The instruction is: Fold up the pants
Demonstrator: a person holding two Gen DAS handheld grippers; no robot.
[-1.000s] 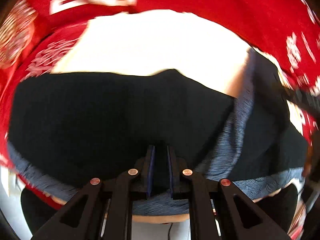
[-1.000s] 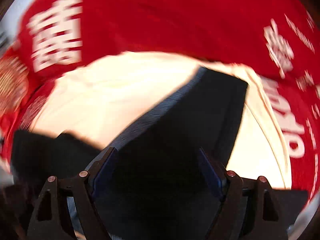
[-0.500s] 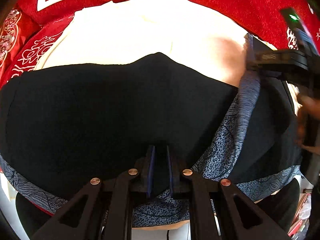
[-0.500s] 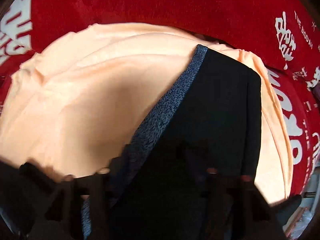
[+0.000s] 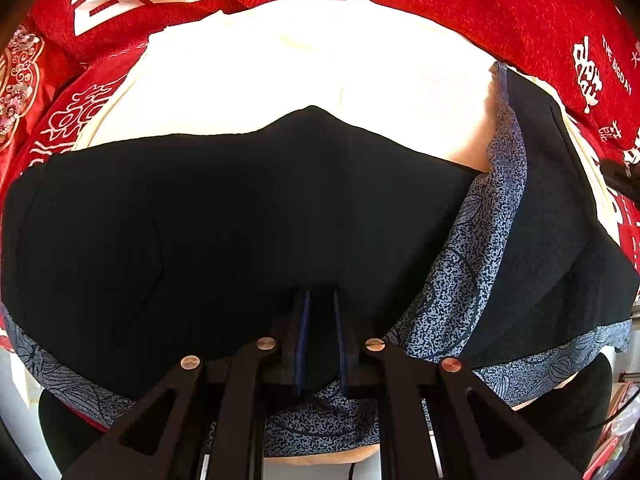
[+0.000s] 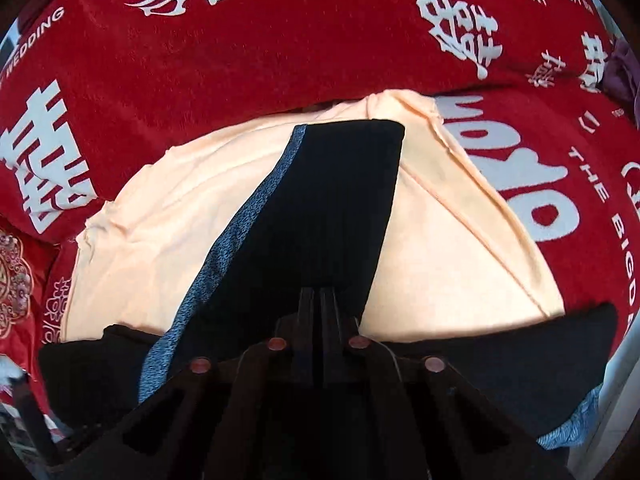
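Black pants (image 5: 240, 208) with a blue patterned trim (image 5: 480, 248) lie spread on a cream cloth (image 5: 320, 72). My left gripper (image 5: 320, 296) is shut on a fold of the black fabric near the waist edge. In the right wrist view one black leg (image 6: 328, 200) with its blue side stripe (image 6: 240, 220) runs away from me. My right gripper (image 6: 320, 292) sits at the near end of that leg. Its jaws are closing, narrow now, with black fabric pinched between them. A dark part of the right tool (image 5: 618, 176) shows at the right edge of the left wrist view.
A red blanket (image 6: 240, 60) with large white characters lies under the cream cloth (image 6: 180, 220) and surrounds it on all sides. A purple item (image 6: 620, 68) lies at the far right. The bed's near edge and the floor (image 5: 24, 432) show at the bottom left.
The right gripper's jaws went from wide apart to narrow on the pants leg. In the left view the right tool drew back from the leg's far end to the right edge. The left gripper stayed put.
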